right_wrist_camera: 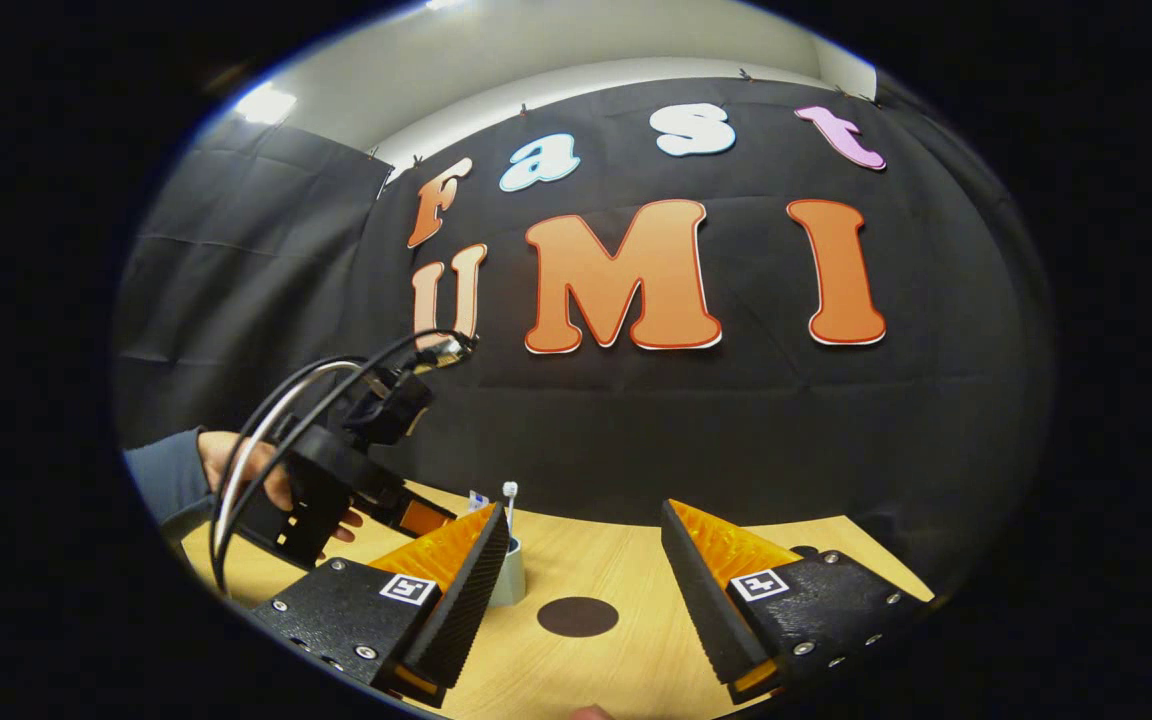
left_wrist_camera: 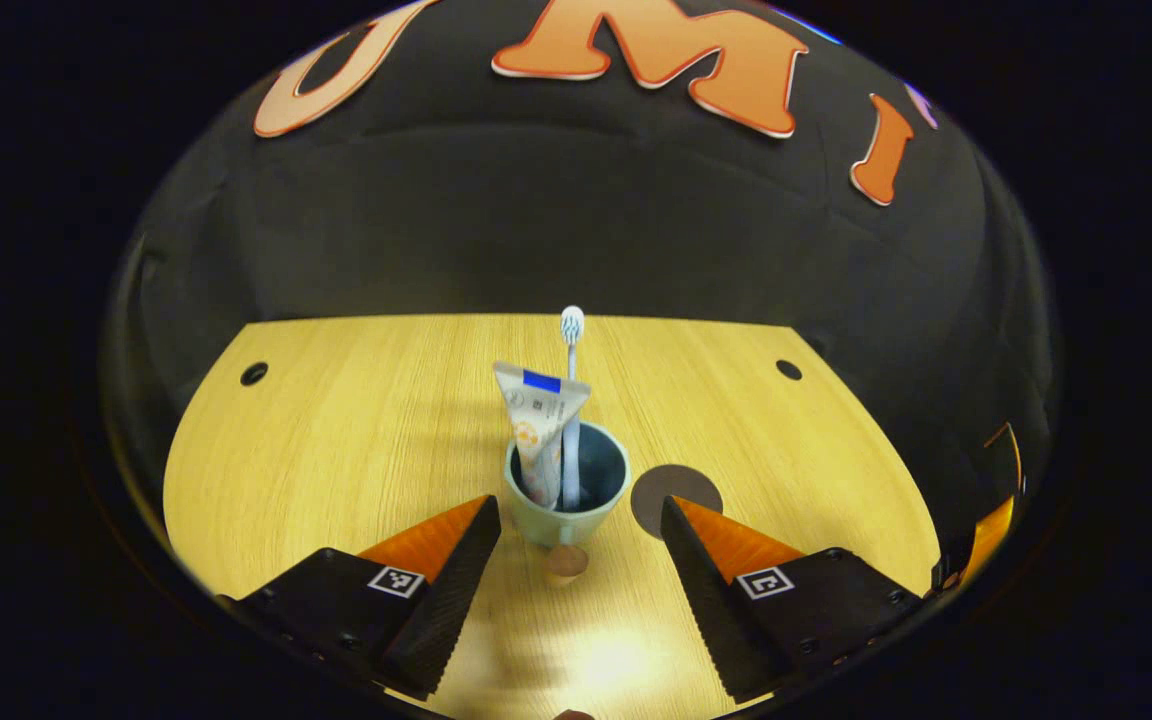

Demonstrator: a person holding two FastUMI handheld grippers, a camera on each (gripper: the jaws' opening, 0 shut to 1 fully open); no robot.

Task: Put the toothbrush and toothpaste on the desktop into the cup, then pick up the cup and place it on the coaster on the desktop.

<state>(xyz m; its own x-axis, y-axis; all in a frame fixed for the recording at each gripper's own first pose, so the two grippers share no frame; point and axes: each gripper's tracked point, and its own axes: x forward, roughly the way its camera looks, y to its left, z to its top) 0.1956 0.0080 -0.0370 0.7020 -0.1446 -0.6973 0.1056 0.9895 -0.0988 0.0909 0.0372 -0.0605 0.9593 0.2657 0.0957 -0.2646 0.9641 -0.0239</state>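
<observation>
We see left gripper (left_wrist_camera: pixel 581 535) wide open, empty; cup (left_wrist_camera: pixel 566 487) just ahead between fingertips, untouched. Toothbrush (left_wrist_camera: pixel 571 400) and toothpaste (left_wrist_camera: pixel 539 420) upright inside cup. Coaster (left_wrist_camera: pixel 674 492) beside cup, bare. Right gripper (right_wrist_camera: pixel 584 545) open, empty, above desk (right_wrist_camera: pixel 636 650).

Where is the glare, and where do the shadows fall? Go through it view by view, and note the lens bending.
Left gripper view: bright glare on the desktop between the open fingers; soft shadows run left of the cup; the desk's far edge bows. Right gripper view: ceiling light blows out at upper left; the coaster stays sharp; the left gripper and hand bend toward the rim.
</observation>
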